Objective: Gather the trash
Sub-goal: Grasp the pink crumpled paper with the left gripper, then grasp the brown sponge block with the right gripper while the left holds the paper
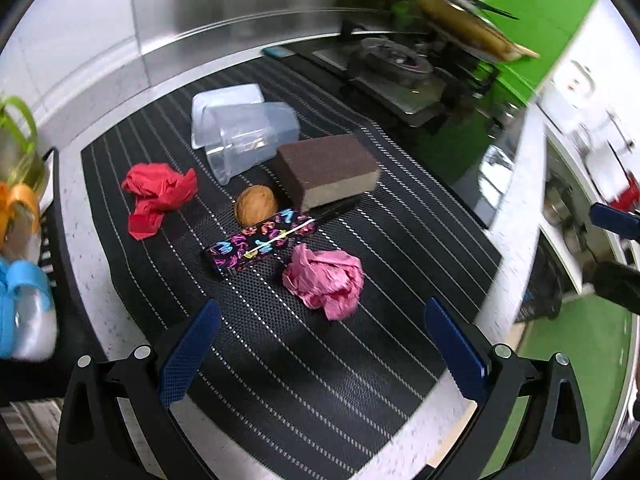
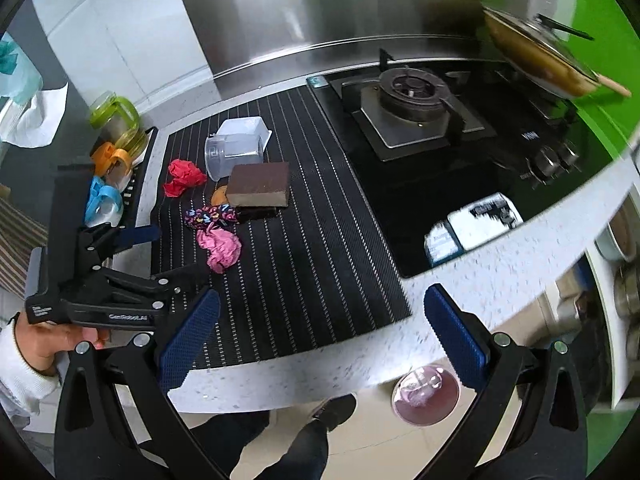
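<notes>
A crumpled pink paper (image 1: 325, 282) lies on the black striped mat (image 1: 280, 360), just ahead of my open, empty left gripper (image 1: 320, 344). Behind it lie a patterned wrapper (image 1: 260, 245), a walnut (image 1: 256, 209), a crumpled red paper (image 1: 158, 196), a brown sponge (image 1: 328, 170) and a tipped clear container (image 1: 248, 140). My right gripper (image 2: 320, 336) is open and empty over the counter's front edge, far from the pile. In its view the pink paper (image 2: 221, 249), red paper (image 2: 183, 178) and left gripper (image 2: 160, 256) show at left.
A gas stove (image 2: 412, 108) with a pan (image 2: 536, 60) stands right of the mat. Cups with coloured handles (image 2: 108, 168) sit on a rack at left. A pink-lined bin (image 2: 426, 396) stands on the floor below the counter. A white packet (image 2: 472, 224) lies near the stove's front.
</notes>
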`<state>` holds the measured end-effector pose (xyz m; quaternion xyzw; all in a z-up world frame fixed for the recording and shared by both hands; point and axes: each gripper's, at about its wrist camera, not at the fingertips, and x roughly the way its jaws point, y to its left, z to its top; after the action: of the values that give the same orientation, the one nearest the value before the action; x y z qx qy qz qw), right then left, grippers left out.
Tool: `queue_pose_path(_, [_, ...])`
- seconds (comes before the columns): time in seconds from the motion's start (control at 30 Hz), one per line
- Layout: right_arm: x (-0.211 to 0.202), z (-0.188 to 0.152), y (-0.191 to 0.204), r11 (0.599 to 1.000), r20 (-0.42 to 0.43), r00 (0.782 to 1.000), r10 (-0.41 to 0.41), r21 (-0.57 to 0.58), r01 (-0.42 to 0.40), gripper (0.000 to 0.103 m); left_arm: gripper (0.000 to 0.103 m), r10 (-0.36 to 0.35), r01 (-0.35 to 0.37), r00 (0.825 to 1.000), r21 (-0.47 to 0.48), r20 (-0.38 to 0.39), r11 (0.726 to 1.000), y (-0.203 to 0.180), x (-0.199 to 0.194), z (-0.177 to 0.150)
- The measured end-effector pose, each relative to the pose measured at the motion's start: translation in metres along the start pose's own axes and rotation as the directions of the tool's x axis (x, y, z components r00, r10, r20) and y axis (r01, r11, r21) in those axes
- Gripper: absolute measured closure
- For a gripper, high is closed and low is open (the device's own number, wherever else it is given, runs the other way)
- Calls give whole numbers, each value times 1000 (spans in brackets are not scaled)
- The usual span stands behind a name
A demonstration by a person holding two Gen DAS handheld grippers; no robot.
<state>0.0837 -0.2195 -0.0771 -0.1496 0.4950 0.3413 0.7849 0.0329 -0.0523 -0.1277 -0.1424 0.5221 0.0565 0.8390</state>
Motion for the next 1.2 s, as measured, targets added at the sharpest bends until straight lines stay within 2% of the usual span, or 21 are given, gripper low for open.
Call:
queue_pose_path(0.13, [12, 13, -14, 999, -18, 999, 31, -43, -32, 3, 6, 16, -16, 1000, -65, 1, 998, 2, 13, 2])
queue_pose_path(0.2, [17, 18, -19, 998, -23, 999, 41, -57, -42, 3, 12, 14, -15, 1000, -90, -2, 996, 2, 19, 3])
queue_pose_path(0.27, [23, 22, -22, 996, -29, 998, 52, -72, -54, 3, 26, 9, -10, 1000, -117, -11, 993, 4, 26, 3])
queue_pose_path(0.3, [25, 24, -24, 995, -31, 998, 56, -78, -58, 3, 30, 10, -12, 1000, -126, -15, 992, 4, 29, 4])
queue_pose_path(0.37, [30, 27, -25, 994, -40, 997, 66, -88, -69, 3, 50, 7, -11, 1000, -145, -24, 989, 5, 33, 3])
queue_pose_path(0.4, [32, 28, -25, 993, -43, 997, 70, -92, -73, 3, 55, 8, -12, 1000, -150, -28, 989, 5, 34, 2])
queue_pose_path(0.47, [35, 31, -23, 991, -48, 996, 79, -103, -84, 3, 60, 7, -11, 1000, -154, -25, 988, 5, 33, 1])
queue_pose_path(0.57, [38, 33, -19, 989, -53, 995, 90, -111, -95, 3, 63, 4, -8, 1000, -150, -24, 989, 5, 29, -1])
queue_pose_path(0.93, [54, 49, 15, 984, -57, 991, 118, -124, -124, 3, 63, 13, -11, 1000, -104, 10, 995, 13, -16, -1])
queue_pose_path(1.2, [75, 63, 40, 984, -70, 991, 116, -125, -124, 3, 63, 25, -23, 999, -82, 31, 996, 32, -37, 6])
